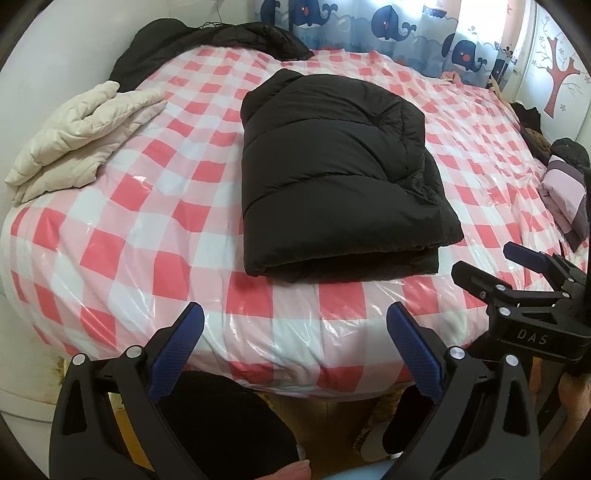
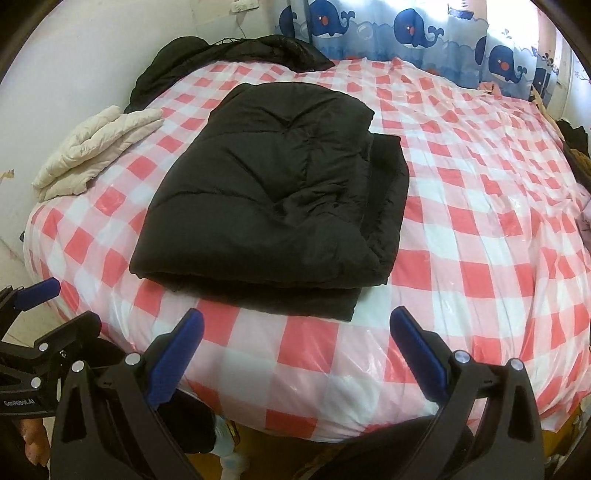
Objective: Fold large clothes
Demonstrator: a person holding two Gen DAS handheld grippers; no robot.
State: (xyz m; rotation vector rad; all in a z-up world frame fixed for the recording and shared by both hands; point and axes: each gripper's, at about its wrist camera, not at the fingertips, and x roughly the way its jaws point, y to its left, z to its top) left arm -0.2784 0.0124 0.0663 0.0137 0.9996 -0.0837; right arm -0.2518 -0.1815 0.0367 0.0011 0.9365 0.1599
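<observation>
A black puffer jacket (image 1: 332, 177) lies folded into a thick rectangle on the bed with the red-and-white check plastic cover (image 1: 147, 229). It also shows in the right wrist view (image 2: 266, 199). My left gripper (image 1: 295, 314) is open and empty, held off the bed's near edge, short of the jacket. My right gripper (image 2: 295, 319) is open and empty, also at the near edge just below the jacket. The right gripper also shows at the right of the left wrist view (image 1: 484, 260), and the left gripper at the left edge of the right wrist view (image 2: 55, 301).
A folded cream puffer jacket (image 1: 81, 140) lies at the bed's left edge. A dark garment (image 1: 207, 40) is heaped at the far left corner by the wall. A whale-print curtain (image 1: 388, 26) hangs behind. Pink and dark clothes (image 1: 565, 188) sit at the right edge.
</observation>
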